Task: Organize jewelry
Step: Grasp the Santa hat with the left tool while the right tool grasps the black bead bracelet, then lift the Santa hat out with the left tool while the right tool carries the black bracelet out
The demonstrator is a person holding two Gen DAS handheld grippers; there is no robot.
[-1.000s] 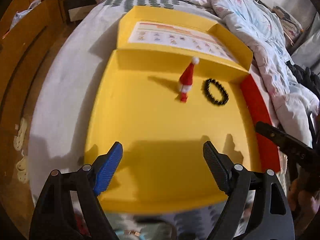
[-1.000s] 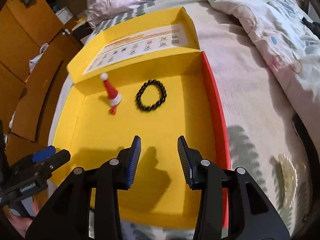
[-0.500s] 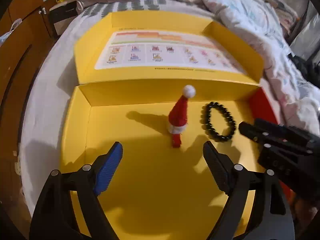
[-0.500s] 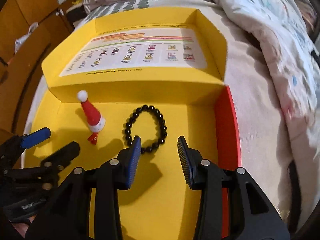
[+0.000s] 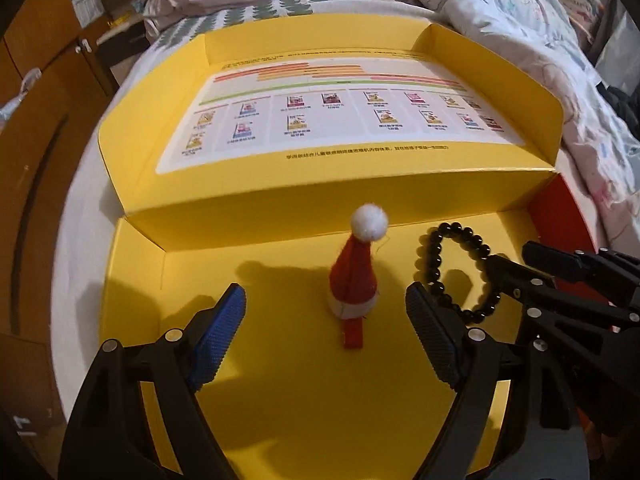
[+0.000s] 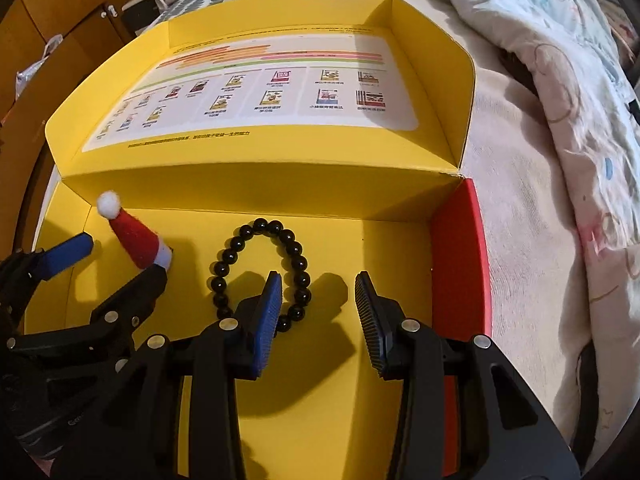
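Left wrist view: left claw (image 5: 326, 320) spread, straddling the Santa-hat clip (image 5: 354, 280) standing in the yellow box (image 5: 280, 400). Right claw (image 6: 318, 300), also spread, has one finger inside the black bead bracelet (image 6: 262, 270). Nothing is yet grasped. Since a second ago, both claws have advanced from the near edge.

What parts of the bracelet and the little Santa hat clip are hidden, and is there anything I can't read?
- Black bead bracelet: in the right wrist view, its near beads sit behind the right tongs.
- Santa hat clip: in the same view, its red clip is hidden by the left tongs.
- Printed sheet in the lid: the text is too small to read in either view.
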